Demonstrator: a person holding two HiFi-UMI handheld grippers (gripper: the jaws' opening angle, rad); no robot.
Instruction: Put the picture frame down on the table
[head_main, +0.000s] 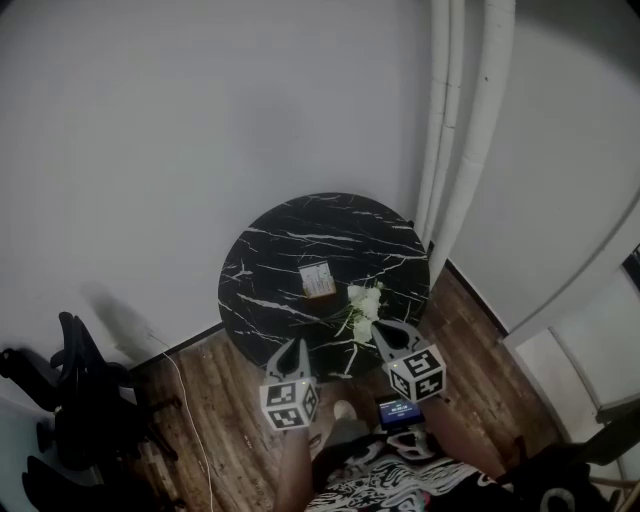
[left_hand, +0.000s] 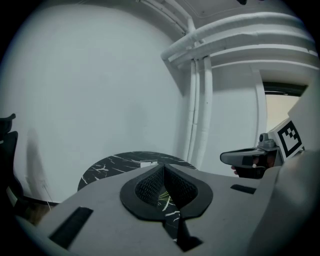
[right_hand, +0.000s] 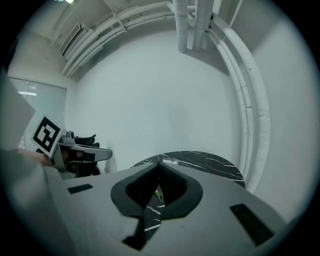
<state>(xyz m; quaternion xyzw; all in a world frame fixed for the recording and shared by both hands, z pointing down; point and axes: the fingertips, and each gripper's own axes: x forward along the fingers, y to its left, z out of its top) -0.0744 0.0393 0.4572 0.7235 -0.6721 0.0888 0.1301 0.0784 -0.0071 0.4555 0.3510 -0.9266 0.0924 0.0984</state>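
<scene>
Black marble veined in white: round table (head_main: 270, 250), standing on wood flooring in a wall corner.

- Picture frame (head_main: 317, 281): sitting on the table top close to its middle, well clear of every edge. From above it is showing a pale face with a brownish lower band. Its outline is reading nearly square in the head view, so no long axis is declaring itself. Its sides are running slightly askew to the near edge. Both gripper views are showing it only as a low pale sliver, which suggests it is lying flat, though a leaning pose is not being ruled out.
- Left gripper (head_main: 296, 343): hovering at the table's near edge, jaws pressed together and gripping nothing.
- Right gripper (head_main: 380, 326): hovering at the same near edge, jaws likewise together and empty.
- White flowers (head_main: 364, 300): lying by the near edge, just beyond the right gripper and between it and the frame.

Key relation: the frame is lying ahead of both grippers, toward the table's middle and between the lines they are pointing along. The left gripper is judged slightly nearer and is facing a clear path, while the flowers are partly blocking the right.

Stage: the scene is fitting either a frame already set down with both grippers off it, or a frame waiting to be gripped.

Writing: none is reading legibly. The frame's face is too small to read, and the marker cubes are showing only black-and-white squares.
</scene>
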